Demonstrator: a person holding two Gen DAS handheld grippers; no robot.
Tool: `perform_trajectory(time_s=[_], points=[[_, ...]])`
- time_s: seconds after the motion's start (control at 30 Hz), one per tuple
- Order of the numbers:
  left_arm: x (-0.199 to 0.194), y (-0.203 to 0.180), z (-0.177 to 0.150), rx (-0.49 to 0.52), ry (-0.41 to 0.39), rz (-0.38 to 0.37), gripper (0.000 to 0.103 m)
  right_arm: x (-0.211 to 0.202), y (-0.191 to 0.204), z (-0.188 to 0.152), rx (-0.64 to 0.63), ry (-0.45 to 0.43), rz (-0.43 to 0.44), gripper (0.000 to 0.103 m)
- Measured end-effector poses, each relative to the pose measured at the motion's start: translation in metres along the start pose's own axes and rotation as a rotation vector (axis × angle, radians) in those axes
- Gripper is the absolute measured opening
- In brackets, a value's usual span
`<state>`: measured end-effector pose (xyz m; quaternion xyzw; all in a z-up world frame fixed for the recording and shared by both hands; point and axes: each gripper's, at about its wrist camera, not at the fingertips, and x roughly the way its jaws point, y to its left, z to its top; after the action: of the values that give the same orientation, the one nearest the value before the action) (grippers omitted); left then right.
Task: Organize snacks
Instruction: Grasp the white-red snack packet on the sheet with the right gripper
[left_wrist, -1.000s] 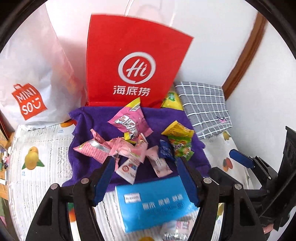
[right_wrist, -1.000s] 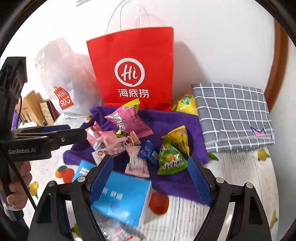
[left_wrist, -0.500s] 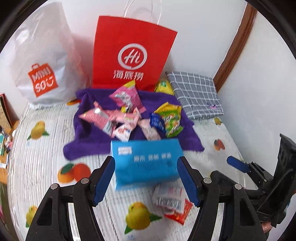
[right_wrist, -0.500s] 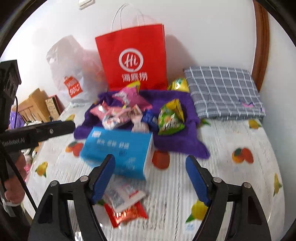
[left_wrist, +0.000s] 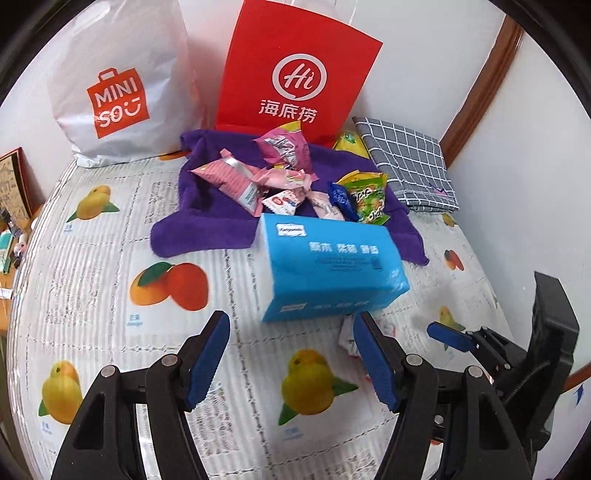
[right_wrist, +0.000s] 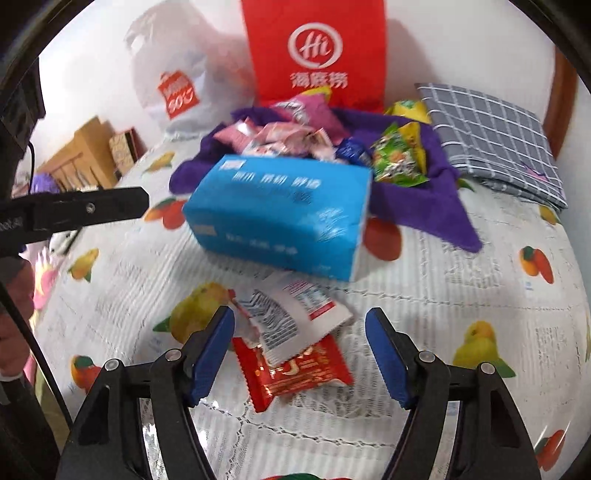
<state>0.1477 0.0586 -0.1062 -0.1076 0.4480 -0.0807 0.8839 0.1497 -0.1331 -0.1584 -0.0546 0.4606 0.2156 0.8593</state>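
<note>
Several snack packets, pink (left_wrist: 240, 181) and green (left_wrist: 367, 199), lie heaped on a purple cloth (left_wrist: 207, 221). In front of the heap stands a blue tissue pack (left_wrist: 328, 266) (right_wrist: 277, 221). My left gripper (left_wrist: 290, 325) is open over the fruit-print tablecloth, just short of the pack, with nothing between its fingers. The jaws of my right gripper (right_wrist: 299, 317) are closing. A white packet (right_wrist: 291, 314) overlapping a red packet (right_wrist: 295, 373) lies between them on the table, and the pads do not touch either. The left wrist view shows the right gripper's blue finger (left_wrist: 447, 336) at the right.
A red paper bag (left_wrist: 295, 74) and a white MINISO bag (left_wrist: 118, 81) stand against the wall behind the cloth. A folded grey checked cloth (left_wrist: 406, 162) lies at the back right, with a yellow packet (left_wrist: 349, 142) beside it. Wooden furniture (right_wrist: 88, 155) stands left of the table.
Both grippers have drawn back from the snack heap and sunk toward the table. The white and red packets have come in between the right fingers, whose gap has narrowed.
</note>
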Motion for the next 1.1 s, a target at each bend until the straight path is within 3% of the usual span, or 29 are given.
perform_trajectory(time_s=[0.27,0.7,1.1], points=[[-0.004,0.014,-0.005,-0.005,-0.009,-0.009,0.067,0.03,0.009,0.003,-0.057,0.074,-0.039,0.073],[0.0,0.033,-0.02,-0.026,0.008,-0.033,0.067,0.056,0.002,0.003,-0.031,0.129,-0.078,0.073],[0.007,0.043,-0.033,-0.042,0.034,-0.04,0.067,0.053,0.004,0.006,-0.032,0.093,-0.061,0.065]])
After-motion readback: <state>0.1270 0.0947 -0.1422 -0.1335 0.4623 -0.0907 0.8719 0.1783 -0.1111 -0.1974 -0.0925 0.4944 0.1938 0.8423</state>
